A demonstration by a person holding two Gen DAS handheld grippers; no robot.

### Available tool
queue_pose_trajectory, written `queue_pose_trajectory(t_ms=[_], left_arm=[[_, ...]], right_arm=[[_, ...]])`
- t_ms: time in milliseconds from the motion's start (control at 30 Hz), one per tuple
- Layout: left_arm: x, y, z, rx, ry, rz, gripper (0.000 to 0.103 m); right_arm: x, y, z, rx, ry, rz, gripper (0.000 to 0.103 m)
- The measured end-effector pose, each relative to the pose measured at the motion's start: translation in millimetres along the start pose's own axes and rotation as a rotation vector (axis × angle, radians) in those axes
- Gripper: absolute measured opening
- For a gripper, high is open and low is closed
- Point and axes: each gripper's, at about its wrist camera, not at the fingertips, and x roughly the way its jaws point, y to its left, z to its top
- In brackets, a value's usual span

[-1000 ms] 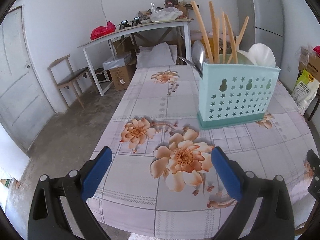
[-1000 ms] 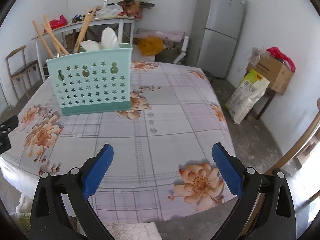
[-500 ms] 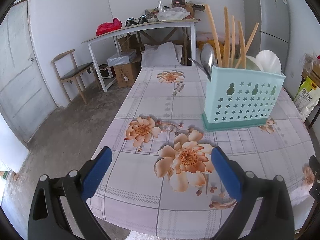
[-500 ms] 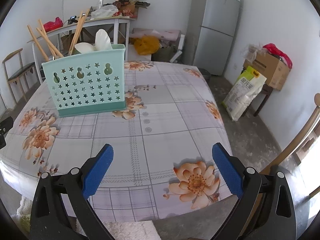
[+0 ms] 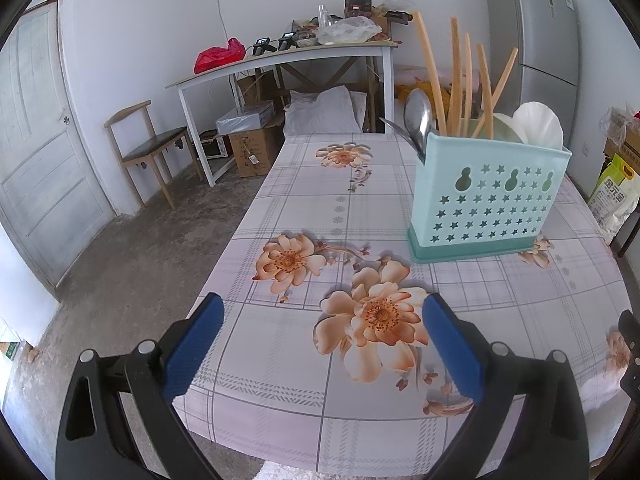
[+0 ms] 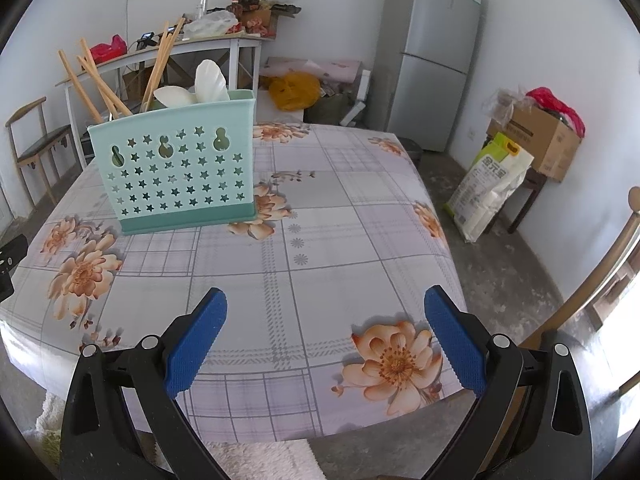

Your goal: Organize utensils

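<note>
A mint-green utensil holder [image 5: 486,196] [image 6: 176,168] with star cut-outs stands upright on the flowered tablecloth [image 5: 340,208]. Out of it stick several wooden chopsticks [image 5: 456,76] [image 6: 96,84], metal spoons [image 5: 416,118] and white ceramic spoons [image 5: 538,128] [image 6: 210,82]. My left gripper [image 5: 320,334] hovers open over the table's near edge, with the holder ahead and to its right. Also open is my right gripper [image 6: 324,330], which has the holder ahead on its left. Neither gripper holds anything.
A grey fridge [image 6: 432,52] stands behind the table. Left of it is a white side table [image 5: 280,64] loaded with clutter, boxes under it. A wooden chair [image 5: 148,148] and a door [image 5: 40,140] are on the left; a sack [image 6: 492,184] and cardboard box [image 6: 536,140] are on the right.
Both grippers have drawn back toward the table's near edge and risen slightly, so the holder looks farther away. Both stayed open and empty.
</note>
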Motion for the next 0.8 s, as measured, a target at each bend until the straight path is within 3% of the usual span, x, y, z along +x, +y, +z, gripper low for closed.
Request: queue_pose_trajectory(t_ms=[800], left_arm=[[-2.4,2.5,-0.9,-0.002,0.001,-0.002,0.097]], right_arm=[[-7.0,-0.6,-0.4,0.003,-0.011,-0.007,0.095]])
